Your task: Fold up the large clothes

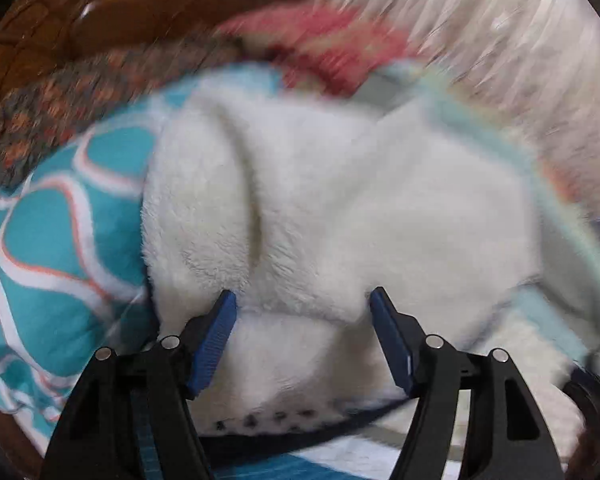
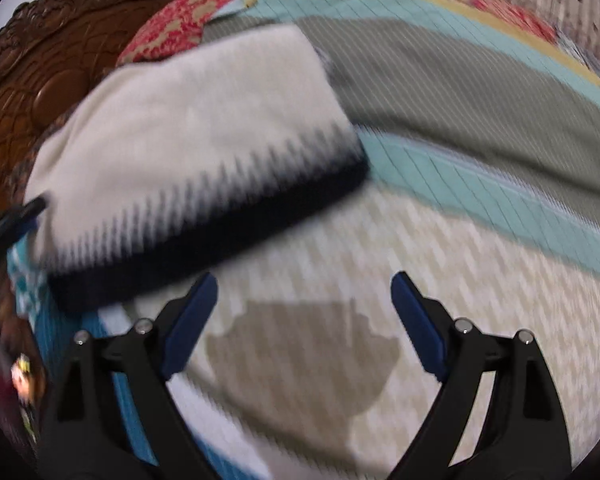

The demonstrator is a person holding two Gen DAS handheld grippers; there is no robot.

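Note:
A thick white fleece garment (image 1: pixel 340 208) lies bunched on the bed and fills the left wrist view, blurred toward its edges. Its dark dotted hem (image 1: pixel 268 420) shows near the bottom. My left gripper (image 1: pixel 304 308) hovers over it with jaws wide apart; a fold of fleece lies between the blue pads (image 1: pixel 216 340), which do not squeeze it. In the right wrist view the same garment (image 2: pixel 188 136) lies folded, white with a navy zigzag border (image 2: pixel 220 236). My right gripper (image 2: pixel 304 292) stands open to its right, over bare bedsheet, nothing between its fingers.
A carved brown wooden headboard (image 2: pixel 32 80) stands at the far left. A red patterned pillow (image 2: pixel 180 16) lies behind the garment. A teal cloth with white wavy lines (image 1: pixel 52 232) lies left of it. A grey, teal and yellow striped bedspread (image 2: pixel 480 92) covers the right.

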